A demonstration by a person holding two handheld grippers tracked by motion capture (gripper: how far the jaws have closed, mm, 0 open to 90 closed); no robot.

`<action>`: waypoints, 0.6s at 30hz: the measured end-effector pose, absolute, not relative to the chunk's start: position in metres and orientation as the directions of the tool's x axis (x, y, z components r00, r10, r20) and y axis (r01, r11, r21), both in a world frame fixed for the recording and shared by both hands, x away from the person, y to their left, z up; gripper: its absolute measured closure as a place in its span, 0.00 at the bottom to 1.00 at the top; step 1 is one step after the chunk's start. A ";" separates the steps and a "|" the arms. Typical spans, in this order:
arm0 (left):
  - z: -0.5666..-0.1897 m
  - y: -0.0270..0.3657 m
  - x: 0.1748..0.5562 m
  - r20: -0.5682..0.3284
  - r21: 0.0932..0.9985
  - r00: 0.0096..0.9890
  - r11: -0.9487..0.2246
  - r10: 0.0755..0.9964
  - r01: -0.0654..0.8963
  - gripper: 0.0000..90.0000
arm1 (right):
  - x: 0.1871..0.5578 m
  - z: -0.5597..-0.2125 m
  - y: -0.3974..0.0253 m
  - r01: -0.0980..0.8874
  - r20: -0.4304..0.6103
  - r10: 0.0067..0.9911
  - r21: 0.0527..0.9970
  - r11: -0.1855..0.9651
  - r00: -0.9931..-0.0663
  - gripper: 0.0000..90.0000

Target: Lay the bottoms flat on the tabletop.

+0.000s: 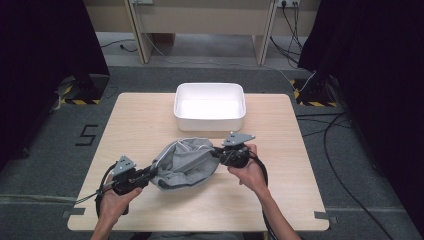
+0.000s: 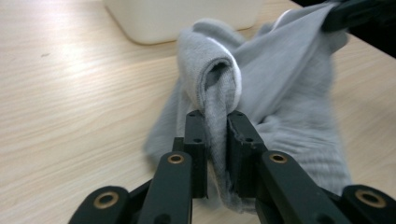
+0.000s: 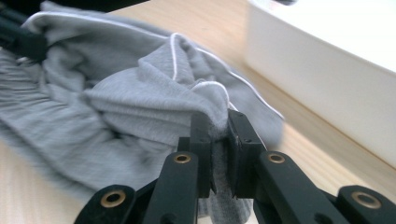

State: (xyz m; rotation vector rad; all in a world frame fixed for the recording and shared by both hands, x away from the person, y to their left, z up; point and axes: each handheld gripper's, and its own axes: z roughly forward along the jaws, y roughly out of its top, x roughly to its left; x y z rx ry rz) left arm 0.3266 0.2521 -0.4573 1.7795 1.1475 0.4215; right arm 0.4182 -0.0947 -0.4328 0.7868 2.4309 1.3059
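A crumpled grey garment (image 1: pixel 183 163) with thin white trim lies near the front middle of the wooden table (image 1: pixel 140 120). My left gripper (image 1: pixel 149 173) is shut on the garment's left edge; in the left gripper view a folded grey hem (image 2: pixel 212 88) is pinched between the jaws of that gripper (image 2: pixel 216 122). My right gripper (image 1: pixel 218 152) is shut on the garment's right edge, and the right gripper view shows the cloth (image 3: pixel 140 102) bunched between the jaws of the right gripper (image 3: pixel 219 123). The cloth hangs slightly stretched between both.
An empty white rectangular bin (image 1: pixel 209 106) stands just behind the garment at the table's far middle; its wall (image 3: pixel 327 79) is close on the right gripper's right side. Cables (image 1: pixel 345 150) trail over the grey floor to the right.
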 end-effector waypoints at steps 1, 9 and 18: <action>-0.462 0.255 0.328 -0.191 0.841 0.490 -0.116 0.851 0.529 0.87 | 0.421 -0.432 -0.100 0.340 0.018 0.590 0.830 0.441 -0.807 0.92; -0.500 0.256 0.335 -0.247 0.767 0.477 -0.131 0.843 0.629 0.89 | 0.445 -0.453 -0.131 0.448 0.051 0.681 0.789 0.421 -0.730 0.92; -0.511 0.216 0.322 -0.235 0.728 0.575 -0.250 0.784 0.638 0.87 | 0.455 -0.482 -0.135 0.491 0.019 0.708 0.733 0.471 -0.706 0.88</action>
